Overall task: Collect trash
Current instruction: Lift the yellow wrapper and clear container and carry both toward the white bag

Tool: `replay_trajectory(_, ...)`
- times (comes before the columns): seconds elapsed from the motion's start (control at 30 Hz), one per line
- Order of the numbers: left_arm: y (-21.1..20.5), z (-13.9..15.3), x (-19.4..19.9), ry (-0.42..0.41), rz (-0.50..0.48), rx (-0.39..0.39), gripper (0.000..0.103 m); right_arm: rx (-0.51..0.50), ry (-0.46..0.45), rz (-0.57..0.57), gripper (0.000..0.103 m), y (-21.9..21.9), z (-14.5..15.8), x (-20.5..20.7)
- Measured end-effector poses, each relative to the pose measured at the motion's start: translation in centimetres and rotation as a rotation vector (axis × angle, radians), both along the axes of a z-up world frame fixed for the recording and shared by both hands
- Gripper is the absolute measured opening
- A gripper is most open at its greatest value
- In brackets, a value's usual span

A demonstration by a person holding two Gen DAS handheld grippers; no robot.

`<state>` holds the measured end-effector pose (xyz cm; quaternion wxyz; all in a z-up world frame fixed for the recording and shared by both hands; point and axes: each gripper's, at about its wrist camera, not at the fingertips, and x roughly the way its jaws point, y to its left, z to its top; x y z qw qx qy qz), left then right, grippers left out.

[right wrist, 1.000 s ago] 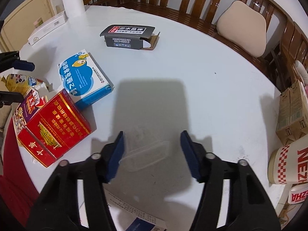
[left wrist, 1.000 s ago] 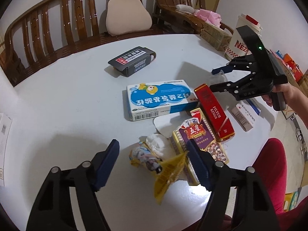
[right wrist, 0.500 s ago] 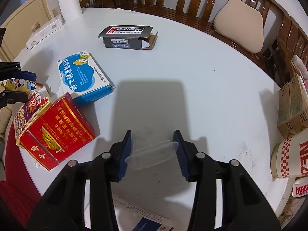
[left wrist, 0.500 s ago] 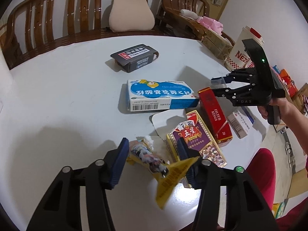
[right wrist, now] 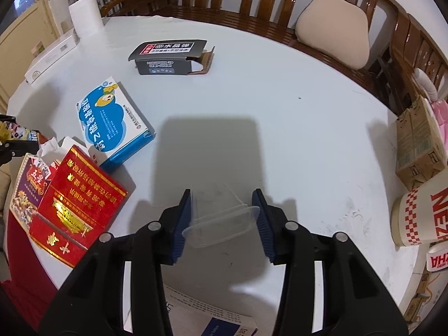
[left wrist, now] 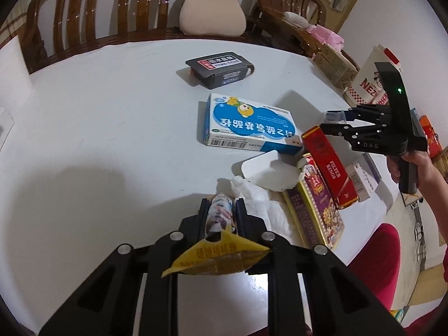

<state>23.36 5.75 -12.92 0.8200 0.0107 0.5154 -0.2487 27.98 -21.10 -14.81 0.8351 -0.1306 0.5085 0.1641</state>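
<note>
Crinkly yellow snack wrapper (left wrist: 221, 249) is pinched tight between the left gripper (left wrist: 220, 212) fingers, printed end sticking out past the tips and the yellow tail flopping back toward the camera. Just to the right of those fingers sits a crumpled white tissue (left wrist: 257, 193) on the white counter (left wrist: 98, 128), and a bit beyond that a torn white paper piece (left wrist: 268, 172). Further out to the right of the fingers there's a purple and gold card box (left wrist: 313, 210) with a red cigarette carton (left wrist: 326, 165) alongside it. Straight ahead of the fingertips is a blue and white medicine box (left wrist: 252, 124), and well past that a dark grey box (left wrist: 219, 68) with its flap open. Over on the other side, the right gripper (right wrist: 224, 215) has its fingers squeezed onto a clear plastic cup (right wrist: 221, 218), one blue pad on each side of it, rim pointing back at the camera, and it looks lifted a little off the counter but honestly hard to tell. Left of those fingers is the same red carton, and off to the right a paper cup (right wrist: 422, 210) with red checkers and a cardboard box (right wrist: 417, 140) at the counter edge. A hand (left wrist: 414, 165) holds the right gripper's handle in the left view.
</note>
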Motion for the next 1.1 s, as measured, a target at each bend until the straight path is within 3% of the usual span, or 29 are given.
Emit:
replay_trajectory(0.37,0.4,0.8,-0.3,-0.018,0.05,0.03,0.018,-0.022,-0.047,-0.062,0.043,-0.9,1.6,-0.7)
replay_trajectory(0.7,1.1,2.2,-0.6,-0.032,0.071,-0.002,0.018,-0.02,-0.067,-0.06,0.043,-0.7,2.5,-2.0)
replay_trajectory(1.1,1.4,2.2,-0.3,0.015,0.085,-0.025,0.02,-0.003,-0.059,-0.047,0.043,-0.1,2.4,-2.6)
